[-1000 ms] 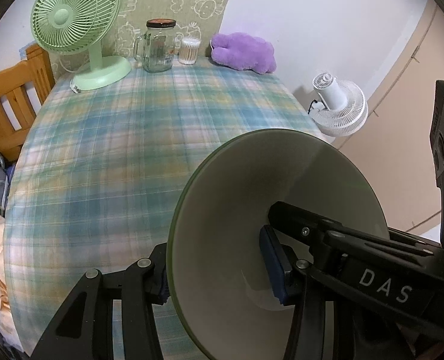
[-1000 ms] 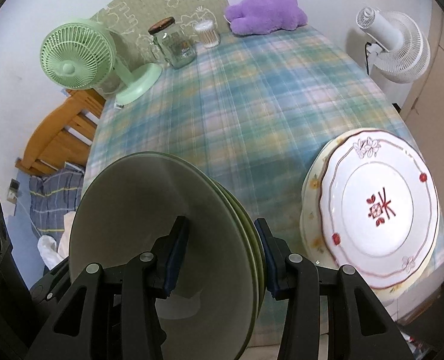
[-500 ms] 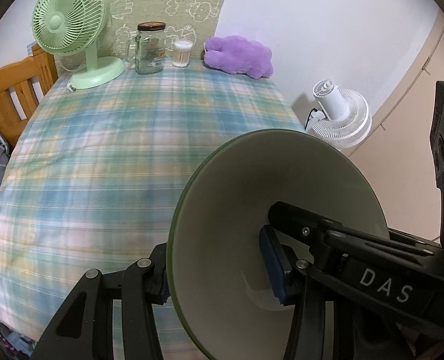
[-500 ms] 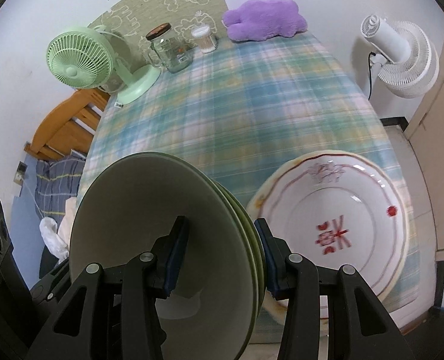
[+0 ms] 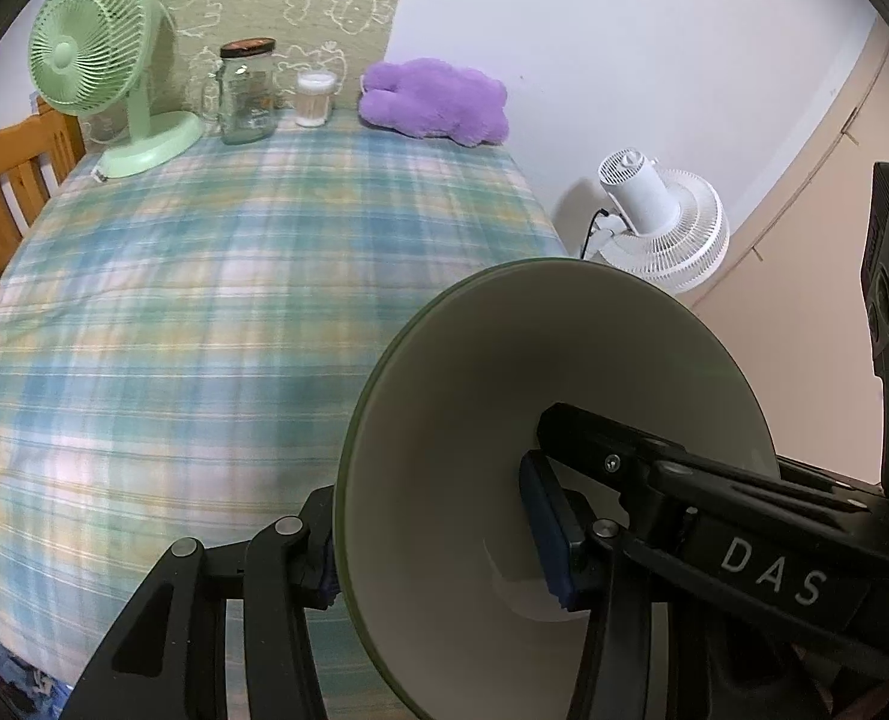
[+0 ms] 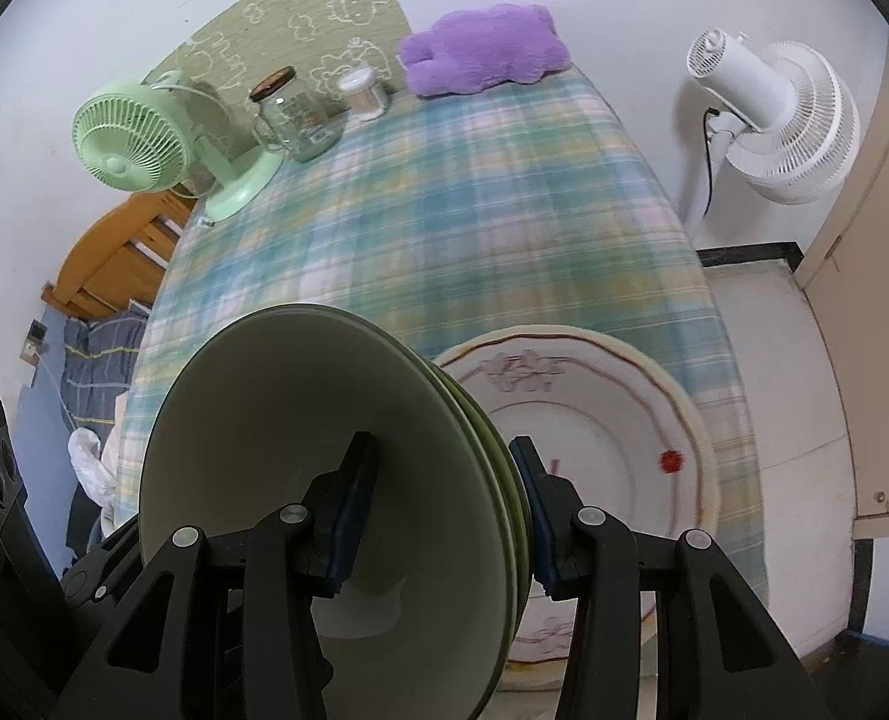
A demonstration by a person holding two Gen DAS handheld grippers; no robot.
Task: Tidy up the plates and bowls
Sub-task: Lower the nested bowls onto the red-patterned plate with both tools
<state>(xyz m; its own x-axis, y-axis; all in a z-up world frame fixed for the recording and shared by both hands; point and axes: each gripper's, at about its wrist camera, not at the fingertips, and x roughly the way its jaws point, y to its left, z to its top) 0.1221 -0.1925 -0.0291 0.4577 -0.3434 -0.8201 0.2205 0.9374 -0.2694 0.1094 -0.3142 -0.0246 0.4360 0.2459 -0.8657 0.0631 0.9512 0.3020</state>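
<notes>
While a stack of green bowls [image 6: 300,480] is clamped by its wall between the pads of the right gripper [image 6: 438,510], the opposite wall is pinched by the left gripper [image 5: 438,540]; both jaws are closed on it. The stack is held above the plaid tablecloth [image 6: 444,228], beside a flowered plate [image 6: 624,420].

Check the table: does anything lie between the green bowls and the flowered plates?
Nothing visible does. Both grippers, left and right, clamp the stacked green bowls, which already overlap the flowered plates in the right view. The tablecloth around them shows bare.
</notes>
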